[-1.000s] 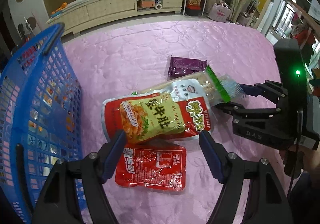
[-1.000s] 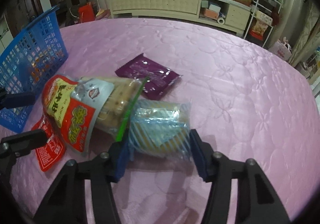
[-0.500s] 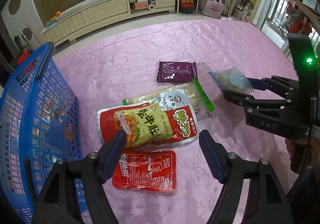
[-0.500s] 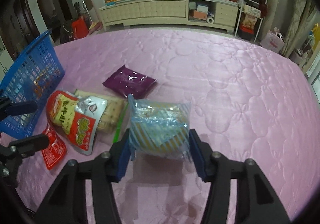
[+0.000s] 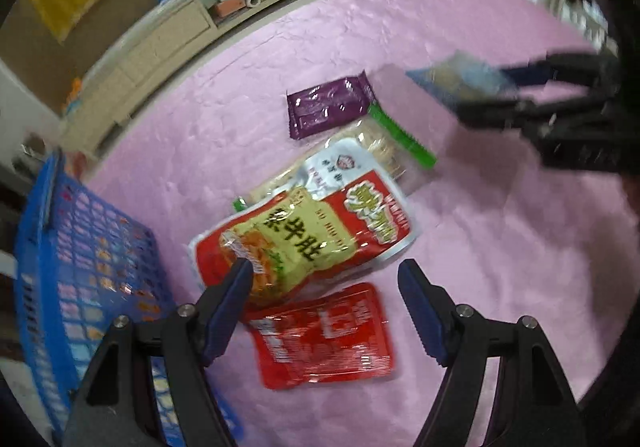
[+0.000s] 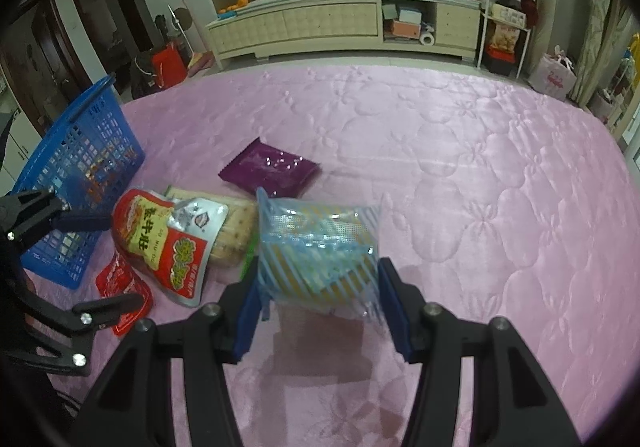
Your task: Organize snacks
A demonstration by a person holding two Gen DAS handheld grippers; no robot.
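Observation:
My right gripper (image 6: 318, 273) is shut on a blue striped cracker packet (image 6: 316, 247) and holds it lifted above the pink quilt; the same packet (image 5: 456, 81) shows blurred at the upper right of the left wrist view. My left gripper (image 5: 326, 273) hangs open over a red and yellow snack pouch (image 5: 308, 235). A small red sachet (image 5: 324, 335) lies just below that pouch. Under the pouch lies a clear biscuit pack with a green edge (image 5: 384, 143). A purple packet (image 5: 326, 107) lies behind them. A blue mesh basket (image 5: 84, 275) stands at the left.
The pink quilted surface (image 6: 460, 175) stretches wide to the right and back. Beyond it stand a long cream cabinet (image 6: 320, 27) and a white rack (image 6: 506, 7) with boxes. The basket (image 6: 80, 175) has things inside, seen through its mesh.
My right gripper has lifted the blue striped packet off the pile and away from the biscuit pack. My left gripper has rolled and shifted over the red and yellow pouch, still open.

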